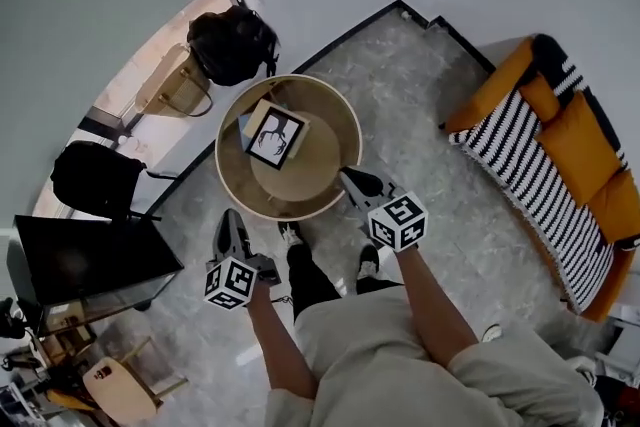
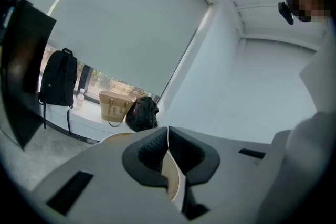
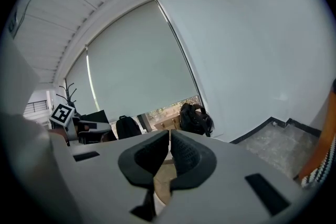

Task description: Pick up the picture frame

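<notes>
Head view is showing the frame lying face up on the round table, a little left of the top's middle, with a dark portrait facing the camera. Both tongs are hanging on the near side of the table, apart from the frame. The left gripper is pointing up the picture over the floor, just short of the table's near left rim, and its jaws are clenched with nothing between them; the left gripper view is showing the two dark pads meeting along a thin line, with only a slice of the table's rim peeking past them. The right gripper is reaching over the table's near right rim, and the right gripper view is showing its pads pressed together at the tips, also empty. Beyond the table, a tan bag and a black bag are sitting side by side on the window ledge, and a backpack is standing further left. A striped sofa with orange cushions is lining the right side of the room. The person's legs and shoes are showing between the two grippers.
</notes>
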Demonstrator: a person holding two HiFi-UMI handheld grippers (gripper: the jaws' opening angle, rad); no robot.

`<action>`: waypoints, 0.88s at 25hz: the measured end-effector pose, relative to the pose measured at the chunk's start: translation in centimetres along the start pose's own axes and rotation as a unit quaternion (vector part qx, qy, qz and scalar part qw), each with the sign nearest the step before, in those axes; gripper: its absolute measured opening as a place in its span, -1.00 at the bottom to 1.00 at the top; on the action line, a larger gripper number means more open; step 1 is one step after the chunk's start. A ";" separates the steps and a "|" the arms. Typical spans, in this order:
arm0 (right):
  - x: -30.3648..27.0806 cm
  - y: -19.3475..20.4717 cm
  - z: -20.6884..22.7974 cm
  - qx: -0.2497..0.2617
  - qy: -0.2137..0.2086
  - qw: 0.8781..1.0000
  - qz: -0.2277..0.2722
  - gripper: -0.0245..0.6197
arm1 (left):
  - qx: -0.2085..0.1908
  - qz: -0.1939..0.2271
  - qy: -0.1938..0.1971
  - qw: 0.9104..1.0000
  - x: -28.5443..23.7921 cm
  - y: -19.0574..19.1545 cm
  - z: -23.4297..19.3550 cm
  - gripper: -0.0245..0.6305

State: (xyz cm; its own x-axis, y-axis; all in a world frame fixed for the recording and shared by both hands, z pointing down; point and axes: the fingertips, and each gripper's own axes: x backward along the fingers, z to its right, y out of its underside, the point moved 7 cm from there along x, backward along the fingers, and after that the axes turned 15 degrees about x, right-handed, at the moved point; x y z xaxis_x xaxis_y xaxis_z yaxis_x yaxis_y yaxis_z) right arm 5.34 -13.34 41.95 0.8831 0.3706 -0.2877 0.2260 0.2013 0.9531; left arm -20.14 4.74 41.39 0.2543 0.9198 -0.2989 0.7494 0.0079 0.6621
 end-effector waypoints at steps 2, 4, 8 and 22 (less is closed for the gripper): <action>-1.9 -0.1 -0.2 0.001 0.014 1.000 -0.011 -0.81 | 0.005 -0.009 0.018 1.000 -2.4 -1.9 -1.3 -0.86; -4.6 -0.3 -0.3 0.000 0.030 0.999 -0.020 -0.81 | -0.010 -0.026 0.033 0.999 -5.3 -4.2 -2.7 -0.86; -10.8 -1.0 -0.1 -0.009 0.058 0.998 -0.038 -0.81 | -0.026 -0.080 0.055 0.995 -11.6 -6.8 -5.7 -0.86; -27.5 6.0 -1.5 -0.010 0.044 0.989 -0.140 -0.81 | -0.085 -0.318 0.129 0.935 -27.2 -3.1 -17.9 -0.86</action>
State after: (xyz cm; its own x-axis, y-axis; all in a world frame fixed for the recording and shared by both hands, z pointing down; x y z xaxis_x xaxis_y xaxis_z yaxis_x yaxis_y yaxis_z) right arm -18.23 -21.02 55.43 0.7476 0.3760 -0.5475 0.4469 0.3251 0.8334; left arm -40.30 -13.24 59.78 -0.3828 0.7713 -0.5085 0.5846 0.6284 0.5132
